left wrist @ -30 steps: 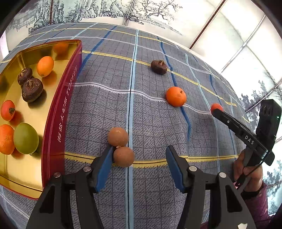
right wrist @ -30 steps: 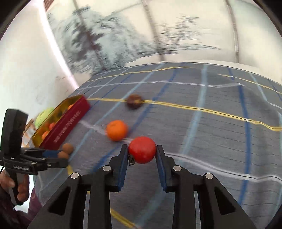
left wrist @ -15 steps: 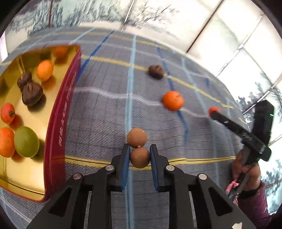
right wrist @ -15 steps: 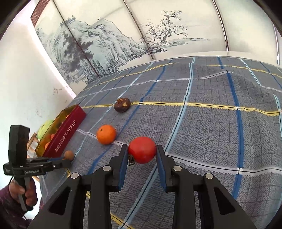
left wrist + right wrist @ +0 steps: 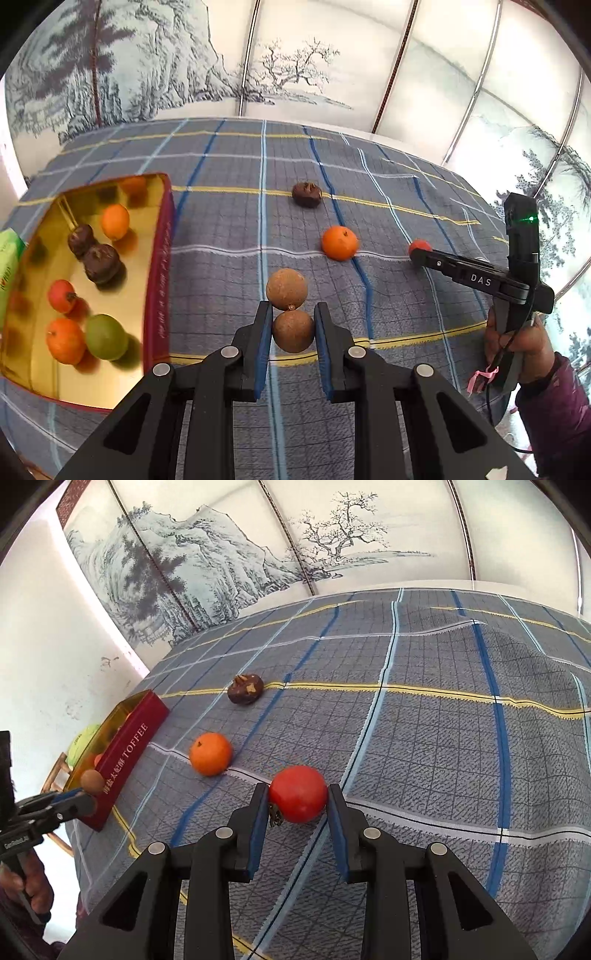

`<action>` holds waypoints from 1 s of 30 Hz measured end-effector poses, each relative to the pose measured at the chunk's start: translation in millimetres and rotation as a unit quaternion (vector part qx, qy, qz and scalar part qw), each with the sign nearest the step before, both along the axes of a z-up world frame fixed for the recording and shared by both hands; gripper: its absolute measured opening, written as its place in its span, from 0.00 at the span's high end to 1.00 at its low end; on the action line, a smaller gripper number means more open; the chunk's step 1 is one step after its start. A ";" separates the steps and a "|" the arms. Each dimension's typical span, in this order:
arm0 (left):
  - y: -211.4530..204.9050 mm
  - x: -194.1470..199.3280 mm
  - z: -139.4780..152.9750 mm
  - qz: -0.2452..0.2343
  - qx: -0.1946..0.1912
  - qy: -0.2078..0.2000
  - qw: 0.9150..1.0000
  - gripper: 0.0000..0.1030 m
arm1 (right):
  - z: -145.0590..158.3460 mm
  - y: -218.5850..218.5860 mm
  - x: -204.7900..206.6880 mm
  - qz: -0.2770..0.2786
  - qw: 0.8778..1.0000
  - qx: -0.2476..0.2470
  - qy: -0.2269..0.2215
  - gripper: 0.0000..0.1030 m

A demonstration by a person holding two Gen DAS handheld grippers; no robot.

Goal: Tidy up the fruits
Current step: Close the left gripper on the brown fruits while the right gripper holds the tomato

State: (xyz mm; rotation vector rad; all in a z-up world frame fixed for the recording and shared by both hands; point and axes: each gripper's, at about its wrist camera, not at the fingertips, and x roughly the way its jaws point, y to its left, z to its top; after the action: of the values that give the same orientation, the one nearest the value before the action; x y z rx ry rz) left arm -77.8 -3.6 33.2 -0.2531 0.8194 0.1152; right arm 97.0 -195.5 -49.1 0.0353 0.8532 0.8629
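Observation:
My left gripper [image 5: 293,330] is shut on the nearer of two joined brown round fruits [image 5: 293,331]; its twin [image 5: 286,289] sticks out just beyond the fingertips. The pair looks lifted off the cloth. My right gripper [image 5: 297,797] is shut on a red fruit [image 5: 298,793] and shows in the left wrist view [image 5: 421,248] at the right. The gold tin with red sides [image 5: 159,280] stands at the left and holds several fruits. An orange [image 5: 340,243] and a dark brown fruit [image 5: 306,194] lie on the plaid cloth.
The tin's red wall reads TOFFEE in the right wrist view [image 5: 129,753]. A green object [image 5: 7,258] sits beyond the tin's left side. A painted screen [image 5: 258,66] backs the table. The cloth is rumpled at the far right [image 5: 498,635].
My left gripper closed on the nearer brown fruit and raised the joined pair. My right gripper kept hold of the red fruit while its view swung and steadied.

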 end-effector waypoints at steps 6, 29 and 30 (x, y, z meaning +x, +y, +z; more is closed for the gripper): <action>12.8 -7.3 5.2 0.014 0.004 -0.008 1.000 0.81 | -2.8 4.7 0.4 -0.001 1.000 -0.015 0.002 0.68; 151.6 -39.0 9.5 0.149 0.045 0.023 0.988 0.81 | -5.4 7.5 -1.1 -0.001 1.000 -0.026 -0.001 0.68; 153.5 -36.1 8.5 0.149 0.047 0.025 0.987 0.81 | -5.5 8.0 -1.4 -0.001 1.000 -0.026 -0.001 0.68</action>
State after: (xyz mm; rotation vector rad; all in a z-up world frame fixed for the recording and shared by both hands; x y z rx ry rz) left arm -113.9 149.9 41.7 -0.2830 0.8190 0.4414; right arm 95.5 -187.6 -54.5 -0.0098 0.8733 0.8375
